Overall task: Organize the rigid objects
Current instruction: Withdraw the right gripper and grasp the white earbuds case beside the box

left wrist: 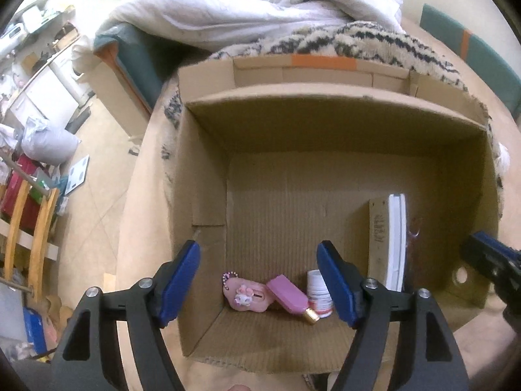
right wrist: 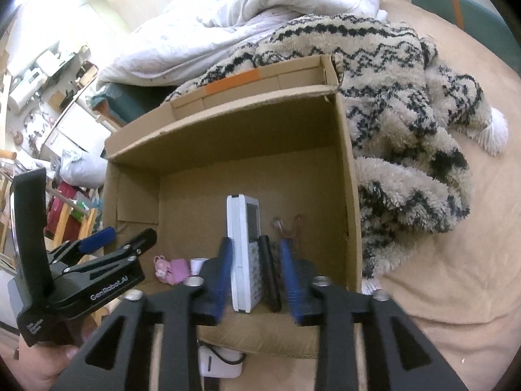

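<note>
While both grippers hang over the open cardboard box point(left wrist: 325, 137), which sits on a beige bed surface point(right wrist: 456, 277), neither one grips anything. Seen from its own wrist camera, the left gripper point(left wrist: 260, 280) has its blue-padded jaws spread wide and empty, and below the gap, against the near wall of the box floor, lie a pink charm case with a small cat figure point(left wrist: 246, 296), a pink bottle with a gold cap point(left wrist: 291, 296) tipped on its side, and a small white jar point(left wrist: 317, 288) standing just beside the bottle. The right gripper point(right wrist: 257, 280) also has its jaws parted; between them, in the right wrist view, a white calculator point(right wrist: 244, 254) stands on edge on the box floor with a slim black object point(right wrist: 268, 277) upright just beside it. Whether the blue pads brush these things I cannot tell, but they do not clamp them. Behind the black object, a clear, faintly pink item point(right wrist: 286, 224) stands near the right wall; what it is stays unclear. A person's hand point(right wrist: 42, 368) holds the left gripper's handle at the lower left of that view. Beyond the box lie a fluffy cream blanket with a dark zigzag pattern point(right wrist: 407, 123) and a rumpled white duvet point(right wrist: 244, 19).
</note>
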A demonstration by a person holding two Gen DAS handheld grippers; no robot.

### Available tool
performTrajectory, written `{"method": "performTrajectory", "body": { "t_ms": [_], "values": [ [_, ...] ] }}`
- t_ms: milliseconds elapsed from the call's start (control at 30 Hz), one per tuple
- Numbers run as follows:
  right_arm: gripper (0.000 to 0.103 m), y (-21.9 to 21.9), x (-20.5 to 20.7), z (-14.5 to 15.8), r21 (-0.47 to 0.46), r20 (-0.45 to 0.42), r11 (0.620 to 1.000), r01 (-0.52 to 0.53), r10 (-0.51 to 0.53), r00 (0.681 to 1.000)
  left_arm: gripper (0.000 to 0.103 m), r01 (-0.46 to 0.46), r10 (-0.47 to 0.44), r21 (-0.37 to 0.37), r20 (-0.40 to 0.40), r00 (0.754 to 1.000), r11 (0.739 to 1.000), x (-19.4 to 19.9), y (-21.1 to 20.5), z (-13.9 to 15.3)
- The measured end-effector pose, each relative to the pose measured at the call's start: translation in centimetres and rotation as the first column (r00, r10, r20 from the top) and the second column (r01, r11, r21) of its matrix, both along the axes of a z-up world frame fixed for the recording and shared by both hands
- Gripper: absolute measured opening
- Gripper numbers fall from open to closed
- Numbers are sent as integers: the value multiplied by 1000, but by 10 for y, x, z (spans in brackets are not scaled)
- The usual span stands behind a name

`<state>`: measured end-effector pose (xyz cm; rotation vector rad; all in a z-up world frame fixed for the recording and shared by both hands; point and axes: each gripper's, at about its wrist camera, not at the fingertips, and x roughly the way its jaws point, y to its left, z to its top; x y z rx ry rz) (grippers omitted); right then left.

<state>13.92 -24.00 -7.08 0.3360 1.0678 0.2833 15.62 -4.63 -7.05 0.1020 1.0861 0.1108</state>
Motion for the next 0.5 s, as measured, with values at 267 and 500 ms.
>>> {"method": "performTrajectory", "body": {
  "t_ms": [267,500],
  "values": [
    [82,-6,-3,11,54,41,998,24,-26,999,81,-16,17,-17,26,1000,1000,-10,8,19],
    [83,-8,-10,14,60,44,998,32,-35,998,81,-25,26,-15,47,999,1000,-26,20,32]
  ]
}}
